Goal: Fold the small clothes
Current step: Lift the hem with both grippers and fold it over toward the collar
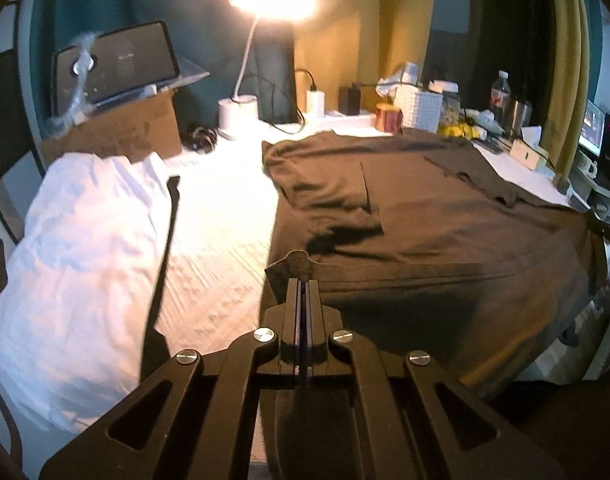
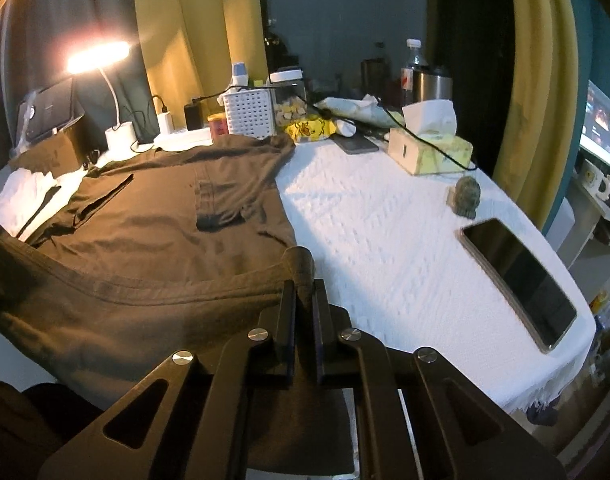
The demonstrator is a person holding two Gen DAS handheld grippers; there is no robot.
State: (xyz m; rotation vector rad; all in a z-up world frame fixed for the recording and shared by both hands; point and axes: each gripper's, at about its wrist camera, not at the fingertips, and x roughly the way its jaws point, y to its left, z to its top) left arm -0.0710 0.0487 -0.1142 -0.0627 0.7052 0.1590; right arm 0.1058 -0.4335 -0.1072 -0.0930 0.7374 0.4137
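— Left wrist view first: where is the garment and how does it lie?

— The dark brown cotton T-shirt (image 1: 445, 216) is spread flat on the table (image 1: 221, 248), which carries a white textured cloth. Its long axis runs from the near hem toward the far clutter; the collar end points away, toward the lit white desk lamp (image 1: 265, 0). One sleeve is folded over the body.

— And the claws?

— The left claw (image 1: 304, 276) is clamped together on the near left corner of the hem. In the right wrist view, the right claw (image 2: 304, 280) is clamped on the near right corner of the same hem. The edge between both corners is raised a little.

— What containers do you see?

— A brown cardboard box (image 1: 121, 132) at far left, with a dark laptop (image 1: 113, 60) resting on top. A white perforated plastic basket (image 2: 249, 114); I cannot tell its content. A clear jar with white lid (image 2: 289, 98) holds pale small pieces. A yellow-green tissue box (image 2: 429, 152) has a white tissue standing out.

— Anything beside the shirt?

— A black phone (image 2: 517, 280) lies right of it, well apart, and white crumpled fabric (image 1: 81, 264) lies left.
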